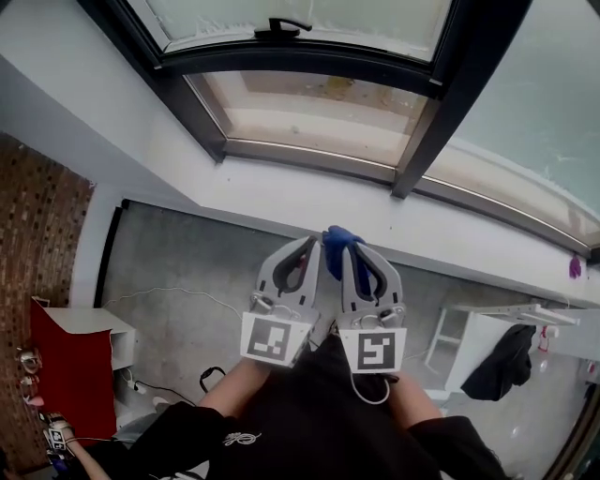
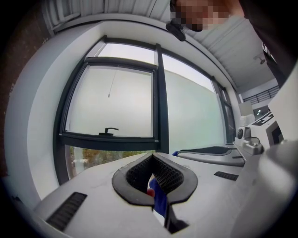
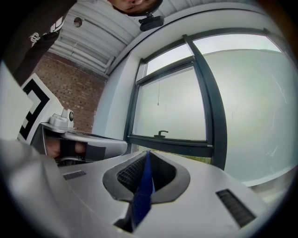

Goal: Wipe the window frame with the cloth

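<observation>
Cloth (image 1: 336, 246), blue, sits pinched in the right gripper (image 1: 354, 251). The right gripper view shows a thin blue strip clamped edge-on between the pads from tip to base, so those jaws are closed on it. It's held up in the air, near side of the white ledge (image 1: 281, 192), not touching the frame (image 1: 309, 155) yet.

Left gripper (image 1: 307, 244) is just beside it on the left, jaws drawn together at the tips. A bit of blue w/ red shows in its slot; can't tell if that's cloth.

Step in hand looks like the reach-in, wiping not begun. To do it well, bring more cloth out past the tips so fabric, not plastic, meets the metal. Then lay it flat on the dark lower rail and run along its length w/ steady pressure.

Watch the handle (image 1: 281, 26) on the far upper sash, and the upright bar (image 1: 422, 141) to the right, which breaks a long stroke.

Elsewhere there's a red box (image 1: 70, 361) near left, and a white stand (image 1: 497, 319) w/ a dark garment (image 1: 502, 361) near right. Both are well clear of the work.
</observation>
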### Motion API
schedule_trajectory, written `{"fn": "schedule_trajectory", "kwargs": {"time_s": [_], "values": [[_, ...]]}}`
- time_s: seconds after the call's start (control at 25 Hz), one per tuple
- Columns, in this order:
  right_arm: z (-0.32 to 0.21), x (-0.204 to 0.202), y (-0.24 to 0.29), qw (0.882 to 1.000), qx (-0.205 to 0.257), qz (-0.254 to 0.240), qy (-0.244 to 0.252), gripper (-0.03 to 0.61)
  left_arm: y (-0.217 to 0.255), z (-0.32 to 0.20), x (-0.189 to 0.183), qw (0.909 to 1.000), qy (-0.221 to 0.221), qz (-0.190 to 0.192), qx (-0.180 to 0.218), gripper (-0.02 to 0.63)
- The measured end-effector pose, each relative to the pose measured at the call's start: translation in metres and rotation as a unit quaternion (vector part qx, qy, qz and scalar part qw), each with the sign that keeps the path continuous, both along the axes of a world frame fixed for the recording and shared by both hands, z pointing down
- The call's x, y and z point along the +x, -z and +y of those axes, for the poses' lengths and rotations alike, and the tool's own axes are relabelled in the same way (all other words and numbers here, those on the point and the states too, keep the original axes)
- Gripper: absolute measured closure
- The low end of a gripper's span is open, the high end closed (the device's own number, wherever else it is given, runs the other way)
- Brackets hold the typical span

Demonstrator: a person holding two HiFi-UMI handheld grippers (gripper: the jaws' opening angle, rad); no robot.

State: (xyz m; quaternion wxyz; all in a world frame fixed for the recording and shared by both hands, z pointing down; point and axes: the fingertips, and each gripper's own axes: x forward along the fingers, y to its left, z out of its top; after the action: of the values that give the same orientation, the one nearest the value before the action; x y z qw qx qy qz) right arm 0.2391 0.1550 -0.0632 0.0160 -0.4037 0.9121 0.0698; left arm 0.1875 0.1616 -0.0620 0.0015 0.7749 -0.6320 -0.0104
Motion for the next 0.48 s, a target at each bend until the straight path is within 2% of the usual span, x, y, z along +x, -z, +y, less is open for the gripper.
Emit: {"fn": "schedule_trajectory", "kwargs": {"time_s": [0.48], "values": [[0.008,-0.002,0.001,1.0,-0.002,-0.022,0.008,0.561,-0.007,0.017,-0.008,0.9994,0.025,-0.015,-0.017,0.609]]}}
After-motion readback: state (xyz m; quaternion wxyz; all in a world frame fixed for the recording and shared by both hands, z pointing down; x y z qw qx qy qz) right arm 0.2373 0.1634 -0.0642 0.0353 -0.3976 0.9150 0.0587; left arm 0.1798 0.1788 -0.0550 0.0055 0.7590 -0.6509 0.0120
